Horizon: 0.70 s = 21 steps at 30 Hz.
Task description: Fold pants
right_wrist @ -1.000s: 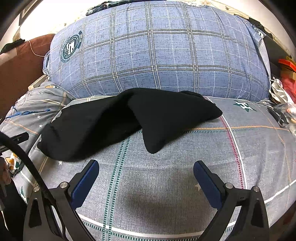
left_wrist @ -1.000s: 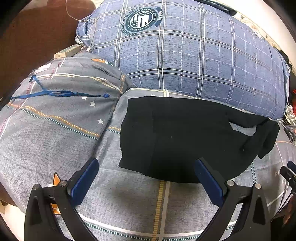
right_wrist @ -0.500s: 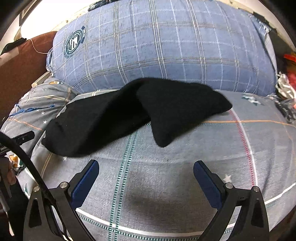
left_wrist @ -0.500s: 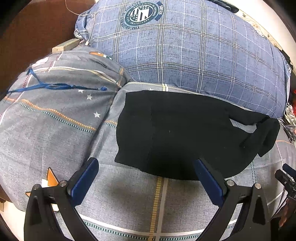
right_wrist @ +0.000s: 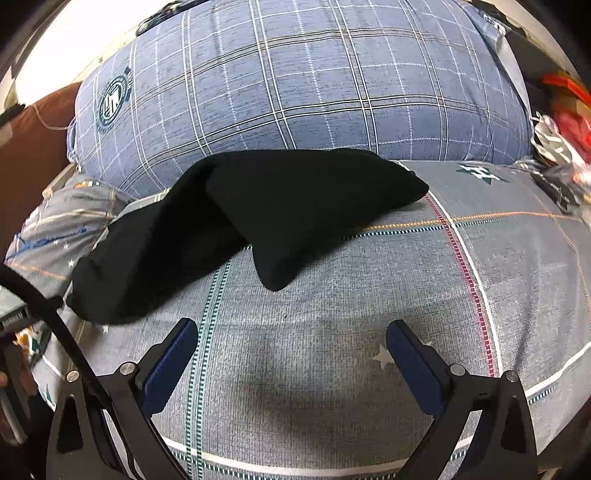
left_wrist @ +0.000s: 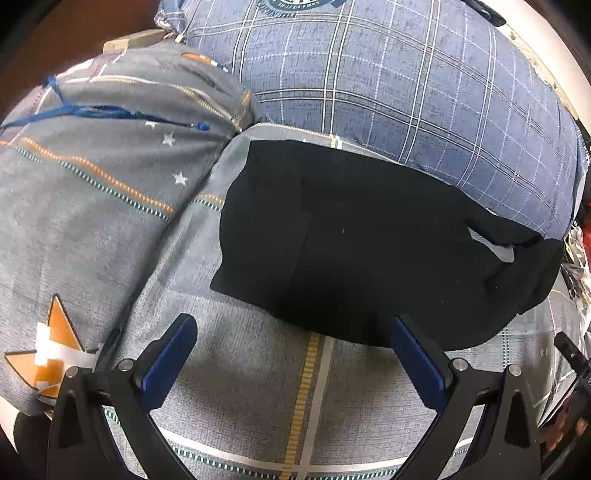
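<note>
Here, black pants (left_wrist: 369, 236) (partly folded) lie on bedding (left_wrist: 251, 387).

**Even indoor light, strong fisheye warp, blown-out corners**

Both views are evenly and fairly brightly lit, with soft, diffuse light. In the right wrist view a soft grey shadow (right_wrist: 295, 373) lies on the bedsheet (right_wrist: 369, 295) between the gripper fingers. The upper left corner (right_wrist: 66, 48) of that view is overexposed to near white. In the left wrist view the upper right corner (left_wrist: 546, 33) is likewise washed out. The black pants (left_wrist: 369, 240) read as an almost featureless dark mass, with folds barely visible. Fisheye distortion bulges the plaid pillow (right_wrist: 295, 85) and bends its straight lines. Dark vignetting rings the frames. The left edge of the left wrist view shows slight smearing.
</note>
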Each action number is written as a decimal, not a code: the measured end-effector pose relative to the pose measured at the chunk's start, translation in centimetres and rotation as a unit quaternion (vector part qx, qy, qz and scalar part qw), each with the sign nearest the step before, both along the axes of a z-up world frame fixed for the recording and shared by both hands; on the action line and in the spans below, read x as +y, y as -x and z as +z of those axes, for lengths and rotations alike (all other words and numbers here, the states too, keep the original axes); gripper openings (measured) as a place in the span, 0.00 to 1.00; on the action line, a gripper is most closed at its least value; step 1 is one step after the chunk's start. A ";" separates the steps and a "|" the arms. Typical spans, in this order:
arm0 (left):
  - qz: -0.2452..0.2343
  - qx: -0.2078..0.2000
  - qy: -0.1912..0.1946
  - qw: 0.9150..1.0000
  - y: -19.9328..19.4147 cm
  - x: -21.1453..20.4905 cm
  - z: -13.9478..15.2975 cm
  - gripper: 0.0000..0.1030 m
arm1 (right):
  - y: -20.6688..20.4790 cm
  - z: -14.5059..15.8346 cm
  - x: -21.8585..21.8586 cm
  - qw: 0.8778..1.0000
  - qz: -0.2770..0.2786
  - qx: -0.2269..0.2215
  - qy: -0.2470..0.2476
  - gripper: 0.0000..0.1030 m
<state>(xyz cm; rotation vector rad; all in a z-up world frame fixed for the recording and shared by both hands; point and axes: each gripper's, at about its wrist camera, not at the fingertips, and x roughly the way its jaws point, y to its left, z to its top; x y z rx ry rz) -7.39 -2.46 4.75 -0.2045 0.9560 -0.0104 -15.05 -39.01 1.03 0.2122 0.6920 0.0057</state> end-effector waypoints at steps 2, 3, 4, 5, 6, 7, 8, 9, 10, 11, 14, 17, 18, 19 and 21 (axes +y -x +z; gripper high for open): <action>0.004 0.003 0.007 1.000 -0.1 0.3 -0.3 1.00 | -0.3 0.4 -0.4 1.000 0.000 -0.006 -0.006 1.00; 0.005 0.005 0.012 1.000 -0.2 0.5 -0.5 1.00 | -0.5 0.7 -0.5 1.000 0.001 -0.010 -0.007 1.00; 0.007 0.008 0.017 1.000 -0.3 0.7 -0.7 1.00 | -0.8 1.1 -0.5 1.000 0.002 -0.012 -0.002 1.00; 0.008 0.011 0.023 1.000 -0.5 0.9 -0.9 1.00 | -1.3 1.5 -0.5 1.000 0.003 -0.008 0.007 1.00; 0.011 0.013 0.030 0.999 -0.6 1.1 -1.0 1.00 | -1.7 2.0 -0.5 1.000 0.006 -0.010 0.021 1.00; 0.014 0.014 0.035 0.999 -0.6 1.3 -1.1 1.00 | -2.0 2.4 -0.5 0.999 0.009 -0.012 0.032 1.00; 0.016 0.014 0.039 0.999 -0.7 1.4 -1.3 1.00 | -2.5 2.6 -0.5 0.999 0.012 -0.008 0.040 1.00; 0.018 0.016 0.042 0.999 -0.8 1.5 -1.5 1.00 | -2.7 2.5 -0.8 0.999 0.012 -0.011 0.044 1.00; 0.020 0.018 0.044 0.999 -0.9 1.6 -1.7 1.00 | -3.0 2.4 -1.0 0.999 0.010 -0.009 0.043 1.00; 0.023 0.020 0.045 0.999 -1.0 1.6 -1.9 1.00 | -3.5 2.0 -1.3 0.999 0.008 -0.006 0.035 1.00; 0.026 0.029 0.049 0.998 -1.3 1.7 -2.4 1.00 | -4.0 1.7 -1.8 0.999 0.002 -0.009 0.033 1.00; 0.026 0.027 0.039 0.999 -1.8 1.7 -2.5 1.00 | -3.7 4.1 -1.7 0.996 0.003 -0.051 0.067 1.00; 0.026 0.026 0.036 0.999 -1.9 1.7 -2.6 1.00 | -3.9 4.8 -1.9 0.996 0.007 -0.059 0.071 1.00; 0.028 0.024 0.033 0.999 -2.1 1.6 -2.6 1.00 | -4.1 5.6 -2.0 0.995 0.009 -0.061 0.074 1.00; 0.029 0.024 0.030 0.999 -2.2 1.5 -2.6 1.00 | -5.5 7.1 -2.6 0.996 0.003 -0.057 0.075 1.00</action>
